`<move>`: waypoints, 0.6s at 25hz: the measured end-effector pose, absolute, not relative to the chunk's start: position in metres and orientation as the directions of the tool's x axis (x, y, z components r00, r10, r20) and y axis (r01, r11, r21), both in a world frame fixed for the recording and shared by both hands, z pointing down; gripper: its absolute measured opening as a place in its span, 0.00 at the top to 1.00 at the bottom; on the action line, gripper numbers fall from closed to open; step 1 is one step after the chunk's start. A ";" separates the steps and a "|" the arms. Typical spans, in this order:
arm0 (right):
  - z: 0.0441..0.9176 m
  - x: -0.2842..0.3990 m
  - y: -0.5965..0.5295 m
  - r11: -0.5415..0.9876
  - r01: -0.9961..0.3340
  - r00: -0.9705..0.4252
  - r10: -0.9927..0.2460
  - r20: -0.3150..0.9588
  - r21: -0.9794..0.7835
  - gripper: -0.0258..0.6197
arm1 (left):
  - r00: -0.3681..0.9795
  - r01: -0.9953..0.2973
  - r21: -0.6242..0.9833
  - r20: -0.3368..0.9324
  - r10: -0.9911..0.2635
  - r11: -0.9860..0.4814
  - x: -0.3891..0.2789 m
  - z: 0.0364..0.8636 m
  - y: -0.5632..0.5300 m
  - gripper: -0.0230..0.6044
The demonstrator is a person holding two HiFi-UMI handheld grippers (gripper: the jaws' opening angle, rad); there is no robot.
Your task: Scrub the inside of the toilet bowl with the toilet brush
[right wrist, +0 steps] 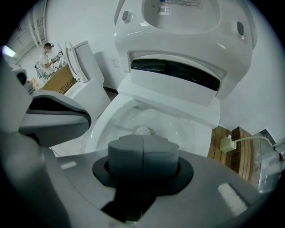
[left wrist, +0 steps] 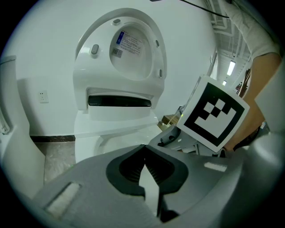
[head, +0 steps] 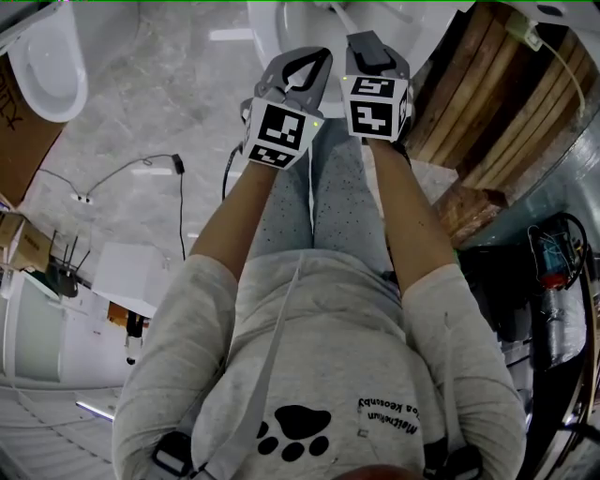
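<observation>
A white toilet (left wrist: 116, 131) stands straight ahead, its lid and seat (left wrist: 133, 49) raised against the wall. The open bowl (right wrist: 142, 125) lies just beyond my right gripper (right wrist: 143, 143), which is shut with nothing in it. My left gripper (left wrist: 143, 149) is shut and empty too, its jaws meeting at the tip. In the head view the left gripper (head: 314, 58) and the right gripper (head: 367, 45) are held side by side at arm's length, close to the toilet's (head: 292, 21) front. No toilet brush shows in any view.
A second toilet (head: 45, 66) stands at the far left beside a cardboard box (head: 19, 141). Wooden boards (head: 487, 103) lean at the right of the toilet, with a white plug (right wrist: 228, 143) on a cord. Cables (head: 131, 169) trail over the tiled floor. A person (right wrist: 46, 55) stands far off.
</observation>
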State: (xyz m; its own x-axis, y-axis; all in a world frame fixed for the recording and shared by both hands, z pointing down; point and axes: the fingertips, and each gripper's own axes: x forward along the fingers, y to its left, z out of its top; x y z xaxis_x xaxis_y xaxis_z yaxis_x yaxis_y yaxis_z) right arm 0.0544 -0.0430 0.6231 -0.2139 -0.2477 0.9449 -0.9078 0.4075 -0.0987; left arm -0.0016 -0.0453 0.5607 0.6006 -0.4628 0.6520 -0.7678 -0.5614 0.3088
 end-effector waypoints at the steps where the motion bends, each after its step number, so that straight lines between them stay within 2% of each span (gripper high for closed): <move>1: 0.624 0.056 -0.046 0.405 -0.909 -0.213 -0.248 0.945 -0.099 0.73 | 0.601 -0.767 0.309 0.652 -0.462 -0.562 0.000 0.561 -0.047 0.97; 15: 0.629 0.086 -0.061 0.340 -0.936 -0.185 -0.260 0.948 -0.090 0.73 | 0.621 -0.745 0.321 0.653 -0.433 -0.585 0.025 0.564 -0.048 0.97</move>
State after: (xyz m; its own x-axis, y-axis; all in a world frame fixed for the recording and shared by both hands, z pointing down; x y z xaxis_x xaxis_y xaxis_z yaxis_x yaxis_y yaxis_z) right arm 0.0862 -0.0609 0.6287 -0.1852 -0.2600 0.9477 -0.9361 0.3403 -0.0896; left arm 0.0245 -0.0475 0.5638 0.6211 -0.4332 0.6531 -0.7452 -0.5846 0.3209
